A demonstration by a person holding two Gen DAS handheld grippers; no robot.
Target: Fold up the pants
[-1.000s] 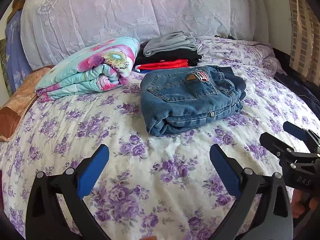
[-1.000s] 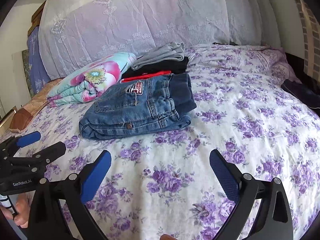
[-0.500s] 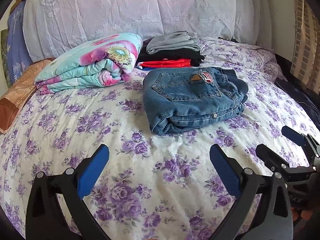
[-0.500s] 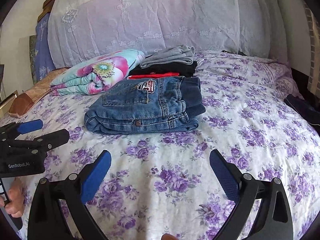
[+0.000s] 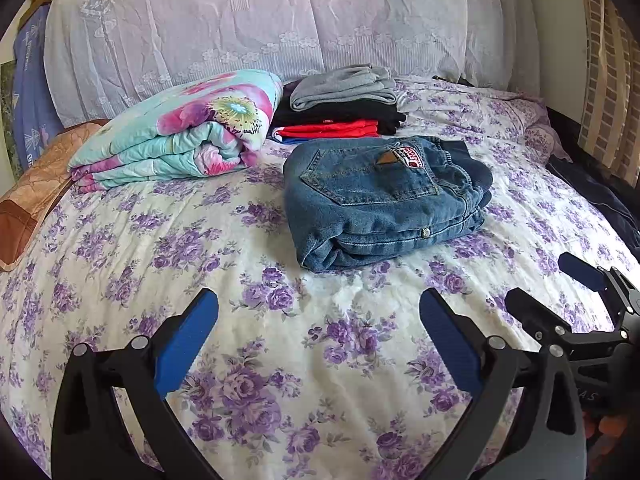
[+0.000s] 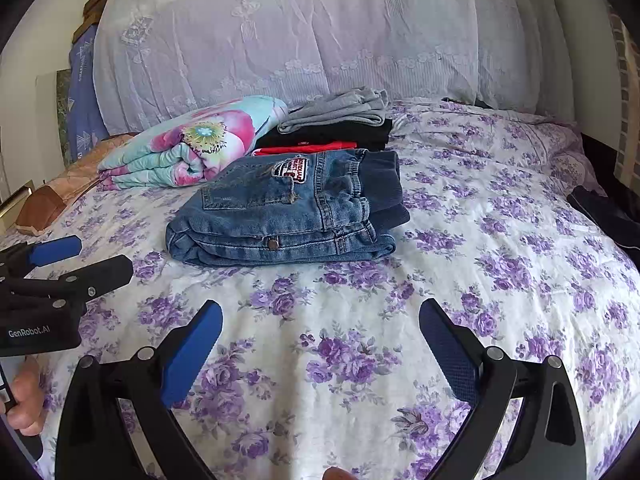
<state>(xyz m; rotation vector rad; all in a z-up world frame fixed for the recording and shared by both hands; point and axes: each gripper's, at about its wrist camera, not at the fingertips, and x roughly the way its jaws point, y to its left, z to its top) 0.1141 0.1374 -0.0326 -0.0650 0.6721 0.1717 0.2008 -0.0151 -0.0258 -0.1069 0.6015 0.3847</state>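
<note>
A pair of blue denim pants (image 5: 380, 200) lies folded in a compact stack on the flowered bedspread (image 5: 160, 248), back pocket and patch on top; it also shows in the right wrist view (image 6: 288, 212). My left gripper (image 5: 318, 336) is open and empty, held back from the pants above the bed. My right gripper (image 6: 320, 340) is open and empty too, short of the pants. The right gripper shows at the right edge of the left wrist view (image 5: 560, 292); the left gripper shows at the left edge of the right wrist view (image 6: 80, 258).
A folded floral quilt (image 5: 180, 132) lies left of the pants. A stack of folded grey, black and red clothes (image 5: 344, 108) sits behind them. A lace-covered headboard (image 5: 280, 20) rises at the back. A dark garment (image 6: 608, 216) lies at the bed's right edge.
Both grippers have drawn back and risen a little from the folded pants, staying open. The pants have not moved.
</note>
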